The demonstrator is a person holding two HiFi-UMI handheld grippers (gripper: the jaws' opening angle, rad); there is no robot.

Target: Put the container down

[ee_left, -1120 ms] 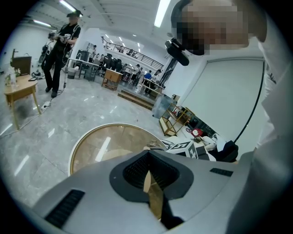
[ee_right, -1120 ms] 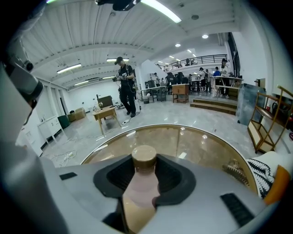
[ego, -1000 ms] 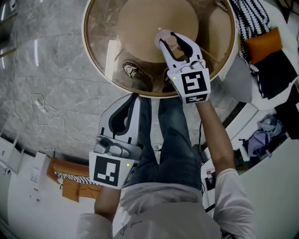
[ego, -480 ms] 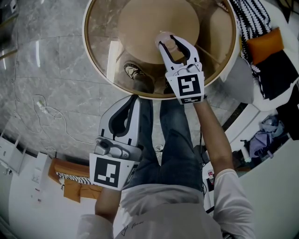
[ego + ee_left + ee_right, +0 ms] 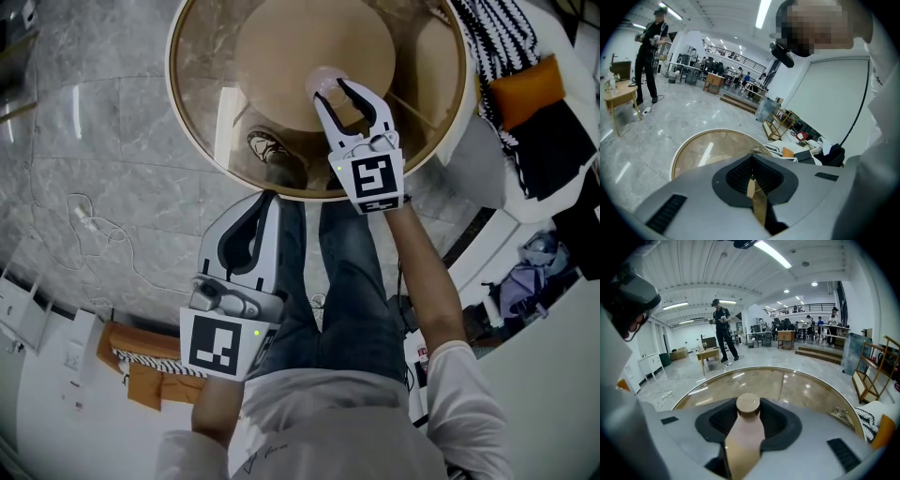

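The container (image 5: 323,79) is a pale bottle with a tan round cap (image 5: 748,404). My right gripper (image 5: 343,97) is shut on the container, over the middle of the round glass table (image 5: 202,141). In the right gripper view the container (image 5: 743,437) stands upright between the dark pads. I cannot tell whether its base touches the glass. My left gripper (image 5: 262,202) hangs low by the person's lap, off the table. Its jaws (image 5: 752,161) are shut with nothing in them.
The table has a cream rim (image 5: 174,89) and a round wooden base (image 5: 281,56) under the glass. A black-and-white knit (image 5: 502,42) and an orange cushion (image 5: 530,84) lie to the right. A white cable (image 5: 89,225) trails on the marble floor at left. A person (image 5: 723,329) stands far off.
My right gripper has shifted slightly left and toward me over the table, still holding the container. The left gripper has not moved.
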